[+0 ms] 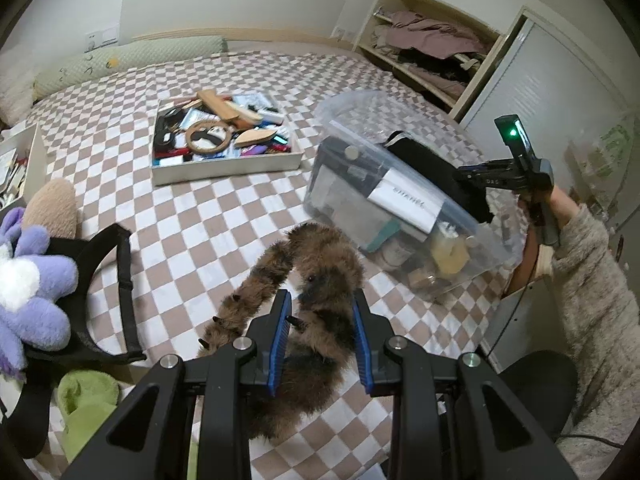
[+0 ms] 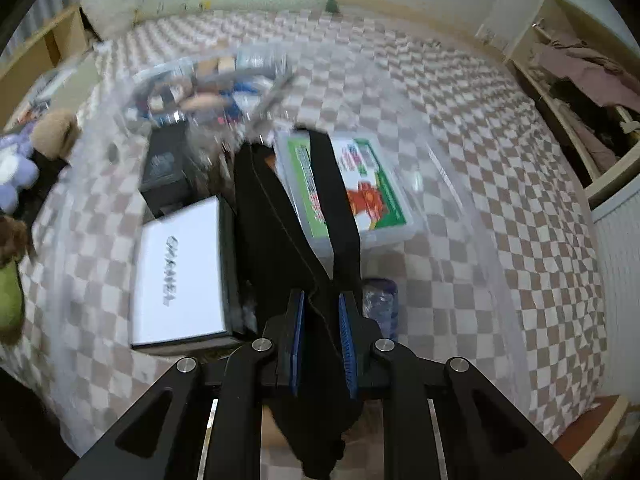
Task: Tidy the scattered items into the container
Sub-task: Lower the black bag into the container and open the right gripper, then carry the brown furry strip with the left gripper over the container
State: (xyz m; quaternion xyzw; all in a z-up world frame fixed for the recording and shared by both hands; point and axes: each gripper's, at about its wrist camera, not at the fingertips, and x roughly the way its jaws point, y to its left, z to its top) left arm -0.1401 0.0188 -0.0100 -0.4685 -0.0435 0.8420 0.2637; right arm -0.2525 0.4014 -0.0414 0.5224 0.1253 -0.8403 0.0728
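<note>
Black strap (image 2: 320, 216) is clamped in your right hand-held gripper (image 2: 322, 320) above the clear container (image 1: 404, 216); your left hand-held gripper (image 1: 322, 320) grips brown fur (image 1: 316, 280); checked bed (image 1: 224, 208) lies open between.

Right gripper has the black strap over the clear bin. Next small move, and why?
Probably lower a little further, then open. The right gripper is shut on the black fabric strap, which hangs inside the clear plastic bin over the white lettered box and green-labelled case; releasing there should drop it in.
</note>
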